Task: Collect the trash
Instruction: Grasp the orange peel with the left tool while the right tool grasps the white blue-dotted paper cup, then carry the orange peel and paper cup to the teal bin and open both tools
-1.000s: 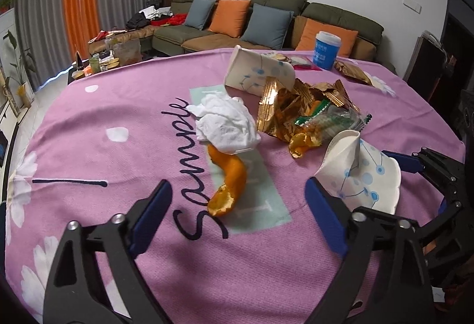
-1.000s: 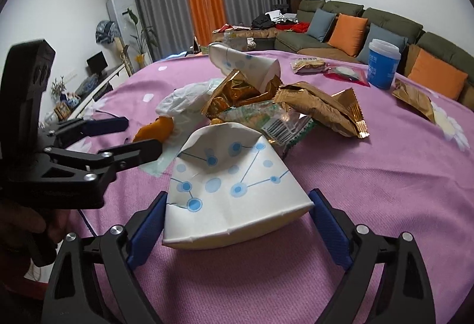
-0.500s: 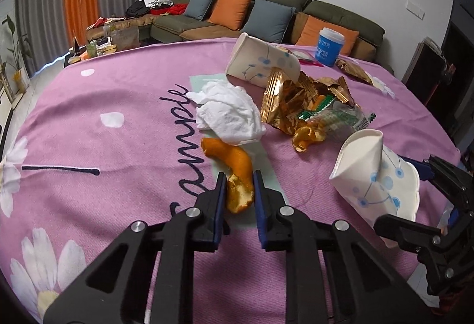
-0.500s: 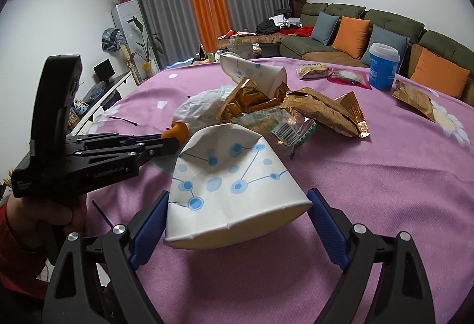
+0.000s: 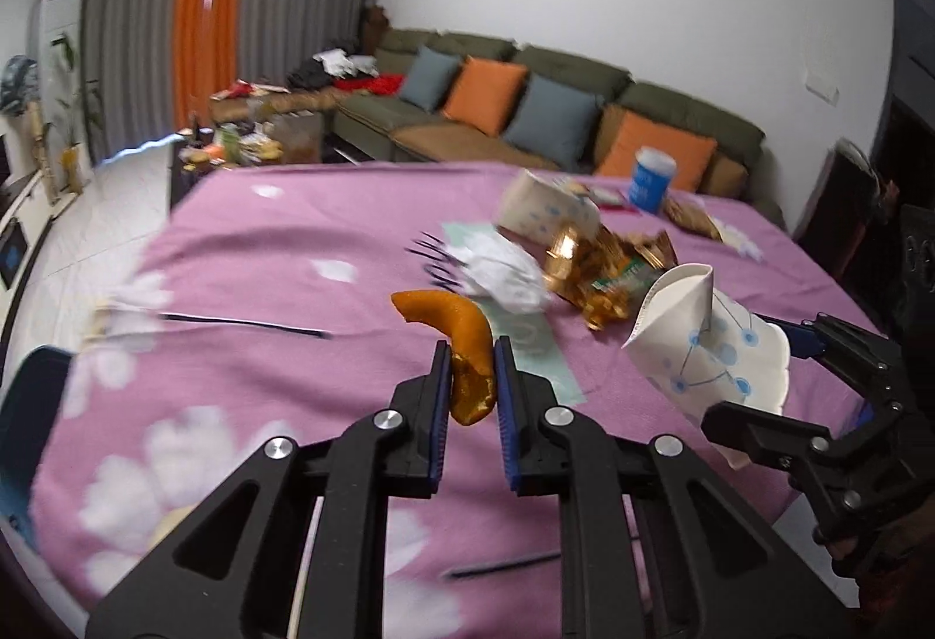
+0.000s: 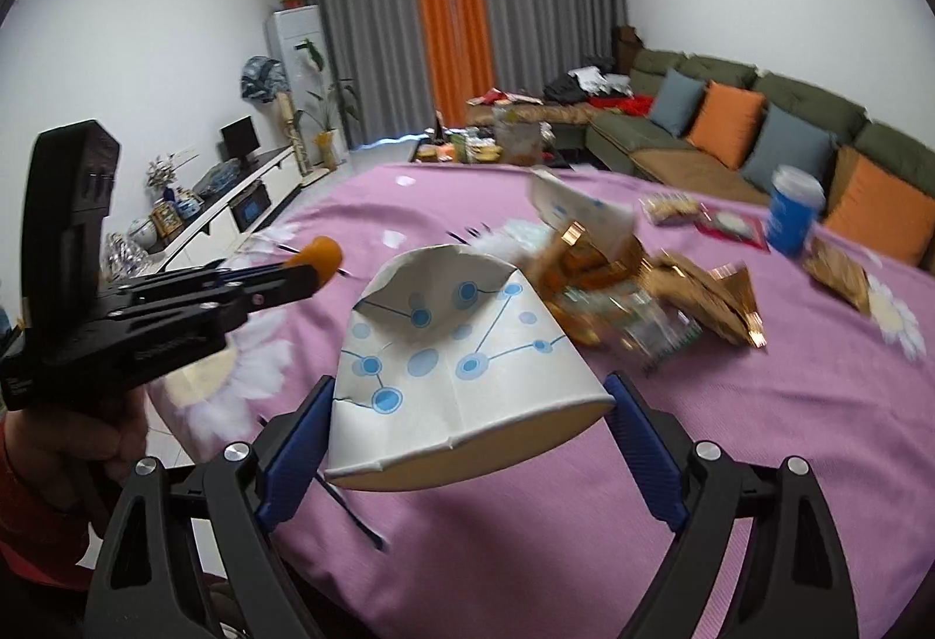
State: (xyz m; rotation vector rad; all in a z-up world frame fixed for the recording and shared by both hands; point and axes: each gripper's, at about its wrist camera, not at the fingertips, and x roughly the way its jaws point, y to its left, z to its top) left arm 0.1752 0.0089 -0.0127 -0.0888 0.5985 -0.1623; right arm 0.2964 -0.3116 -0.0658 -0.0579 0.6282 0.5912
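Left gripper point(image 5: 472, 376) is clamped on the orange peel point(image 5: 461, 346): the lower end of the peel sits between the blue pads, the curved upper end sticks out past the fingertips, and the jaws are closing that last bit onto it. The peel is off the purple tablecloth point(image 5: 263, 253), held above it. In the right wrist view the same gripper comes in from the left edge with a hand point(image 6: 82, 434) and a red sleeve behind it; only the orange tip of the peel shows at its fingertips.

Right gripper point(image 6: 467, 417) holds the crumpled paper cup point(image 6: 461, 346), white with blue dots and lines. The cup lies on its side between the blue pads, wide rim toward the camera, crushed end pointing away. Both pads look pressed against the cup's sides, though the right-hand contact is partly hidden by the rim, so that one is probably touching. The cup appears lifted clear of the cloth.

Left on the table, past both grippers: white crumpled tissue point(image 5: 502, 270), a pile of gold foil wrappers point(image 5: 608, 259) with a green-printed wrapper in it, and a second paper cup point(image 5: 549, 212) tipped over on the pile. A blue cup with a white lid point(image 5: 651, 177) stands farther back, near the table's far edge. Background is motion-blurred.
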